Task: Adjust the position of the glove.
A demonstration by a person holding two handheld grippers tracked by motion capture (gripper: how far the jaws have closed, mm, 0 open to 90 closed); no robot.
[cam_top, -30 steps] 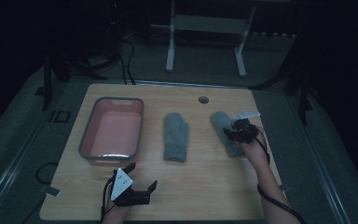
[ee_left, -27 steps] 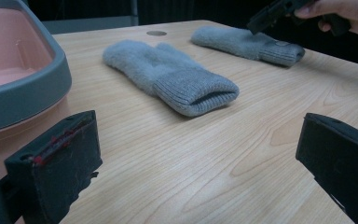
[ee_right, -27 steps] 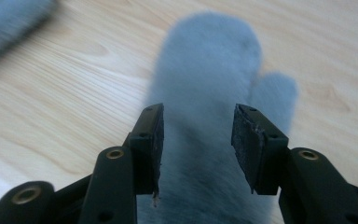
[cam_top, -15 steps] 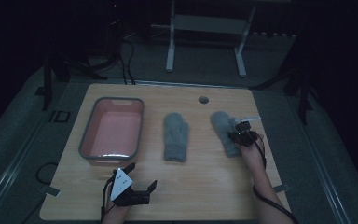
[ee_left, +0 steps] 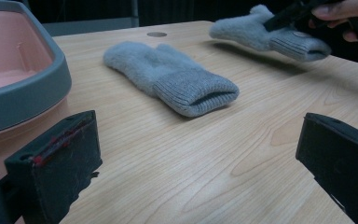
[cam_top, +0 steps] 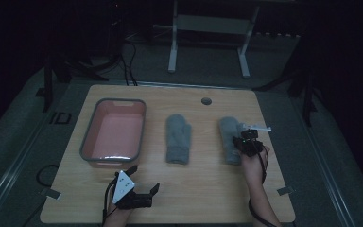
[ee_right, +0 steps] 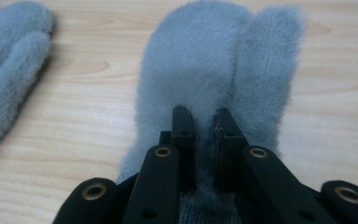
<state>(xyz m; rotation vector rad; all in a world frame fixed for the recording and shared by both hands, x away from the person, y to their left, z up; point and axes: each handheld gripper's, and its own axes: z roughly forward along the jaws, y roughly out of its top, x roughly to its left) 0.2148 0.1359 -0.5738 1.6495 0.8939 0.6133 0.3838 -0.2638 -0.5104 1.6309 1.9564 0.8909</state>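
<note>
Two grey fuzzy mittens lie on the wooden table. My right gripper (cam_top: 245, 142) (ee_right: 204, 114) is shut on the right mitten (cam_top: 228, 135) (ee_right: 205, 65), pinching a fold of its fabric near the cuff. In the left gripper view that mitten (ee_left: 261, 32) hangs a little off the table with a shadow under it. The middle mitten (cam_top: 177, 138) (ee_left: 168, 74) (ee_right: 9, 60) lies flat and untouched. My left gripper (cam_top: 144, 178) (ee_left: 198, 126) rests near the table's front edge, open, with nothing between its jaws.
A pink tub with a grey rim (cam_top: 87, 142) (ee_left: 28, 88) stands at the left, nothing visible inside it. A round cable hole (cam_top: 206, 101) sits near the table's far edge. A metal stand (cam_top: 208, 28) and cables lie on the floor beyond.
My right gripper has closed on the right mitten and drawn slightly toward the person. The left gripper has stayed where it was.
</note>
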